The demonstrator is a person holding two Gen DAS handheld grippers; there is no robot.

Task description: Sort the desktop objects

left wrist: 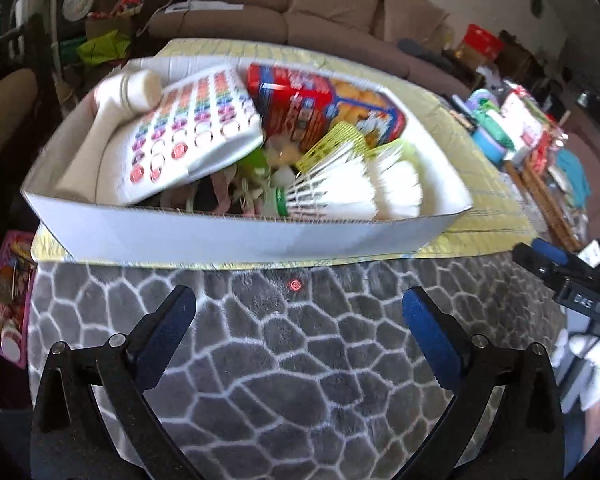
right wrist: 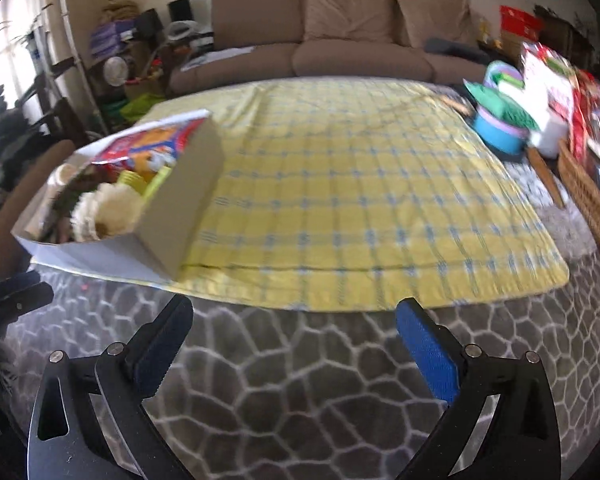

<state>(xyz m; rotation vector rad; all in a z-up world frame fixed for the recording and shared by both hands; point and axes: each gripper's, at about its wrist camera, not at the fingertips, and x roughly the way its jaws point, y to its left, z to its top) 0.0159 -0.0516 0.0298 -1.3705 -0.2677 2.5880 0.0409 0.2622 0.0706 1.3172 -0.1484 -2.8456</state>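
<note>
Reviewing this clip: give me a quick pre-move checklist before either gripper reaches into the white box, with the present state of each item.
1. Left gripper open and holding nothing: ok, jaws spread wide over the grey patterned mat.
2. Right gripper open and holding nothing: ok.
3. White box in front of the left gripper: ok, it sits on the yellow checked cloth.
4. Shuttlecocks reachable at the near right corner of the box: ok, they lie on top.
5. Items under the sticker sheet: cannot tell, they are hidden.
6. Bare cloth beside the box for sorted items: ok.
</note>
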